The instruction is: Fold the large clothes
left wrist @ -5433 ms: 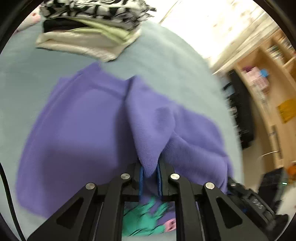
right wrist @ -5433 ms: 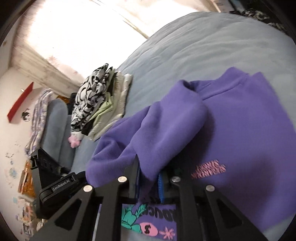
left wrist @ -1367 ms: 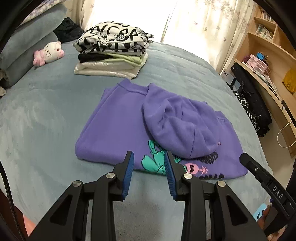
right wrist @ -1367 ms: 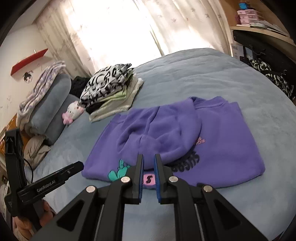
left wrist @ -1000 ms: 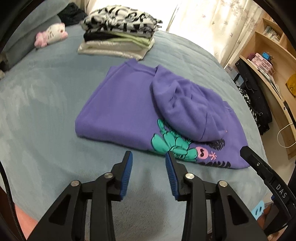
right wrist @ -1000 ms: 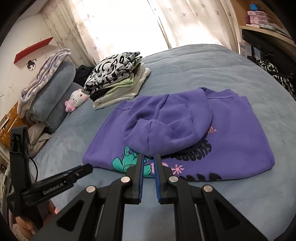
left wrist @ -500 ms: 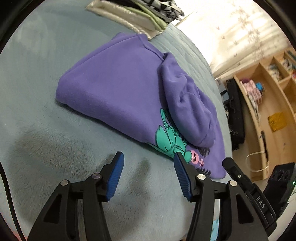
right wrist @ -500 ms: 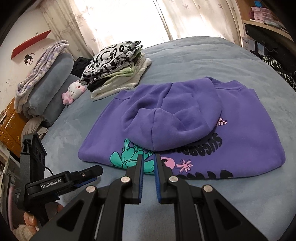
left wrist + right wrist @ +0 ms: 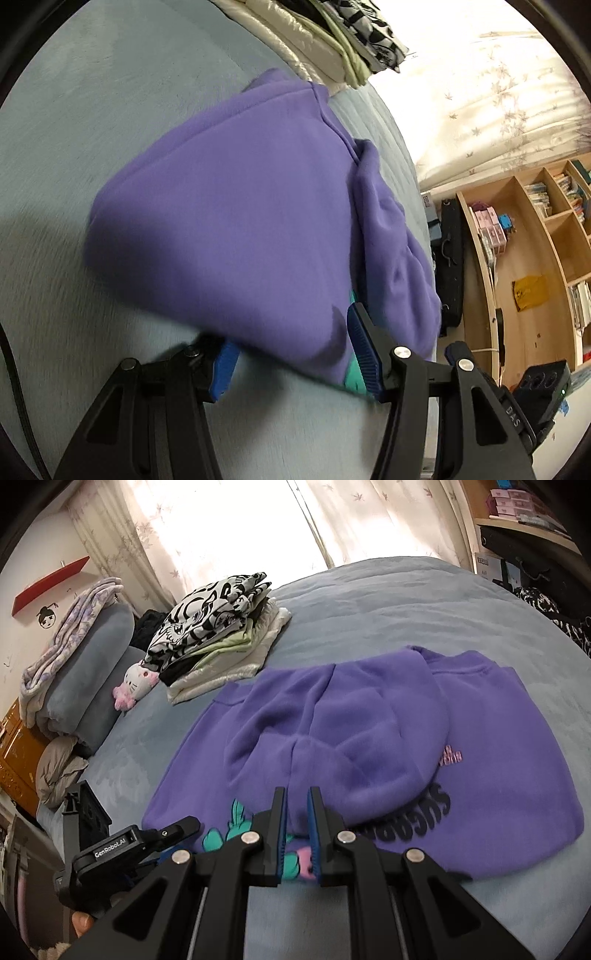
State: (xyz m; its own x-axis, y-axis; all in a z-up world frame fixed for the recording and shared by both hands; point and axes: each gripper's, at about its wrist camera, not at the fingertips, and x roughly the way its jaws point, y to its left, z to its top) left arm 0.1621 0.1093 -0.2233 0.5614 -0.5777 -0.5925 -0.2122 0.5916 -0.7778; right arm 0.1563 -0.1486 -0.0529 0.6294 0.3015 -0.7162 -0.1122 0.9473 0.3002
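Observation:
A purple hoodie (image 9: 369, 738) lies folded on the grey-blue bed (image 9: 369, 602), hood laid over its printed front. In the left wrist view the hoodie (image 9: 240, 221) fills the middle. My left gripper (image 9: 291, 354) is open, its jaws wide apart either side of the hoodie's near edge, one finger under it. It also shows in the right wrist view (image 9: 147, 843) at the hoodie's near left corner. My right gripper (image 9: 297, 812) hovers at the near edge of the hoodie with its jaws nearly together, a narrow gap between them, and nothing held.
A stack of folded clothes (image 9: 218, 627) sits at the back of the bed, also in the left wrist view (image 9: 325, 37). A Hello Kitty plush (image 9: 135, 685) and grey pillows (image 9: 88, 672) lie at the left. Wooden shelves (image 9: 535, 240) stand beyond the bed.
My left gripper has dropped and moved forward to the hoodie's near edge, with its jaws now around that edge. My right gripper has moved slightly closer to the hoodie.

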